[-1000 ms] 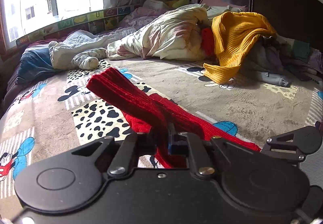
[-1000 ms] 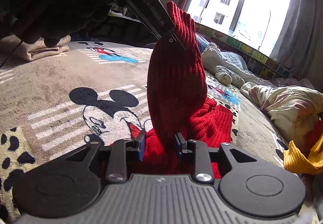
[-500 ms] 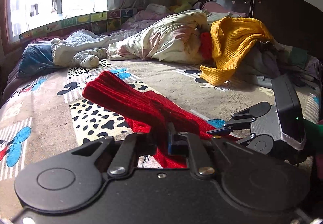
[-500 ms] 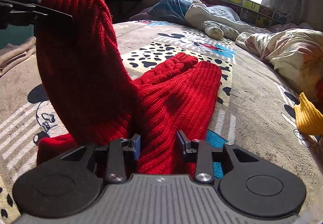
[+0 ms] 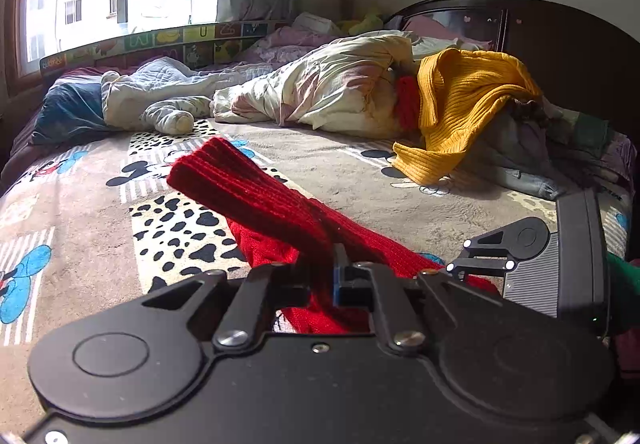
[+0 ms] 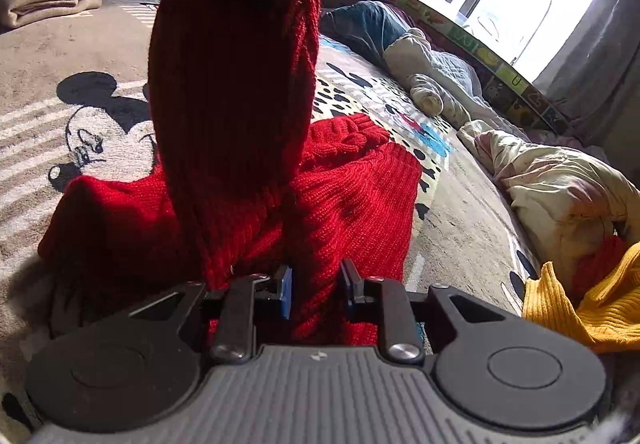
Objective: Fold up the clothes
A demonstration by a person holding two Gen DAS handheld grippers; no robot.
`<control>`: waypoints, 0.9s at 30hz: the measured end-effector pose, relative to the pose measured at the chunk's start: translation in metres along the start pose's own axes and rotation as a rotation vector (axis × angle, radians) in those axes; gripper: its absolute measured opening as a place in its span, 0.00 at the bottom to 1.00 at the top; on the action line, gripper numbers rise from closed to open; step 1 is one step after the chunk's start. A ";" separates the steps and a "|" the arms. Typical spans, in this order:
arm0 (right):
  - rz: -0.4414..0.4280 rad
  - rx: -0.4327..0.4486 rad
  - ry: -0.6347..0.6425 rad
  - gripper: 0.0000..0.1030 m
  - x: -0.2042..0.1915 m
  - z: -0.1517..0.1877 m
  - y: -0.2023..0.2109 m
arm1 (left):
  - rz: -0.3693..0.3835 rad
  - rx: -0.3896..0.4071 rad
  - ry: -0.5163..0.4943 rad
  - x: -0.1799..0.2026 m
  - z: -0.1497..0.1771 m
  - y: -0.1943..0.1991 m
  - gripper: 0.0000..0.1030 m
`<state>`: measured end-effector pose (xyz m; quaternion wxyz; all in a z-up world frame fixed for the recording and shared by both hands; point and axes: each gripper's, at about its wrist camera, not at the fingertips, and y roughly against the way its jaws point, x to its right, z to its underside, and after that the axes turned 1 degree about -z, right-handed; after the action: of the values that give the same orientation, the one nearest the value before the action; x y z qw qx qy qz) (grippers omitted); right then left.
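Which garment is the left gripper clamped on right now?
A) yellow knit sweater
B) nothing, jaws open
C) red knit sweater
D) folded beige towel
C. In the left wrist view the left gripper is shut on a sleeve of the red knit sweater, which rises off the bed; the yellow sweater lies untouched near the headboard.

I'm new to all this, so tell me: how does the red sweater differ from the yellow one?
The red sweater lies mid-bed with one sleeve lifted by the left gripper; the yellow sweater is draped untouched over the clothes pile near the headboard. Red is partly spread flat; yellow is crumpled. Both are ribbed knits.
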<state>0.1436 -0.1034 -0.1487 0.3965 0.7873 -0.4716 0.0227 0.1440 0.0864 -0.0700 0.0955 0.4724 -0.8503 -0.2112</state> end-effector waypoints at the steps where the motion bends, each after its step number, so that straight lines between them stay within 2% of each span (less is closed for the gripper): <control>1: -0.010 0.000 0.010 0.33 -0.001 -0.002 0.001 | 0.004 0.001 -0.007 0.001 -0.001 0.001 0.07; 3: -0.037 0.009 0.021 0.37 -0.003 -0.004 0.007 | 0.014 0.002 -0.020 0.000 -0.001 0.004 0.07; 6: -0.077 0.071 -0.060 0.37 0.010 -0.009 0.034 | 0.019 0.003 -0.032 -0.002 0.000 0.007 0.07; 9: -0.093 0.163 -0.287 0.37 0.042 -0.012 0.036 | 0.022 0.001 -0.043 -0.003 0.000 0.009 0.07; 11: -0.132 0.194 -0.509 0.27 0.069 -0.010 0.017 | 0.029 -0.003 -0.053 -0.001 -0.001 0.010 0.07; 13: -0.151 0.171 -0.585 0.25 0.077 -0.009 -0.007 | 0.032 -0.006 -0.064 0.001 -0.002 0.010 0.07; 16: -0.188 0.032 -0.474 0.25 0.058 0.000 -0.052 | 0.037 0.000 -0.063 0.001 -0.004 0.010 0.07; 21: -0.175 0.040 -0.480 0.25 0.057 -0.001 -0.034 | 0.047 0.018 -0.061 -0.002 -0.008 0.013 0.07; 24: -0.154 0.123 -0.559 0.34 0.066 0.011 0.000 | 0.058 0.034 -0.049 -0.002 -0.011 0.014 0.07; 26: -0.184 0.209 -0.583 0.55 0.065 0.021 0.025 | 0.069 0.042 -0.040 -0.002 -0.014 0.014 0.07; 27: -0.195 0.247 -0.574 0.61 0.060 0.023 0.036 | 0.072 0.043 -0.039 -0.001 -0.014 0.013 0.07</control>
<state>0.1416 -0.1700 -0.1182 0.1491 0.8453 -0.4800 -0.1810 0.1397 0.0901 -0.0511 0.0761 0.4391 -0.8729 -0.1985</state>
